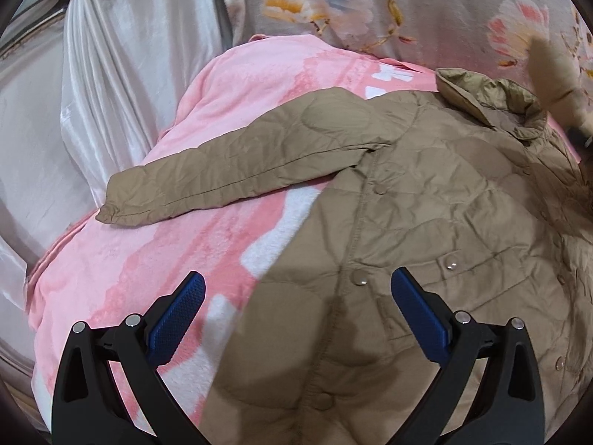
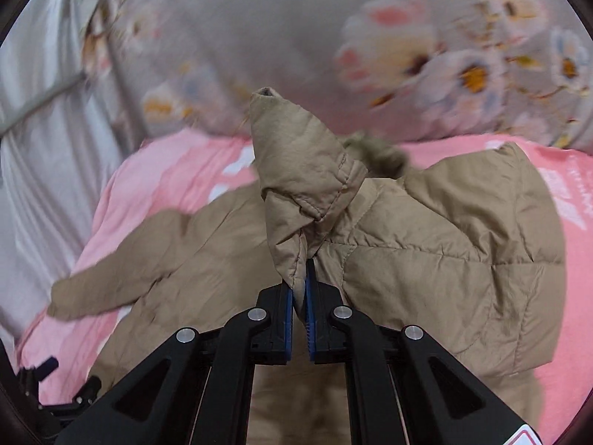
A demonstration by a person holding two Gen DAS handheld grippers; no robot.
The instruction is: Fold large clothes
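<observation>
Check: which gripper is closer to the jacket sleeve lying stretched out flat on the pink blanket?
Left. The left gripper hangs open over the jacket front, the flat sleeve just ahead. The right gripper, shut on the other sleeve, is across the jacket.

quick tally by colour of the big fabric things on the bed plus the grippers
Tan: 1, the quilted jacket
Pink: 1, the fleece blanket
Grey floral: 1, the bedding
White satin: 1, the drape
Black with blue pads: 2, the left gripper, jaws open, and the right gripper, jaws shut on a jacket sleeve
Total: 6
</observation>
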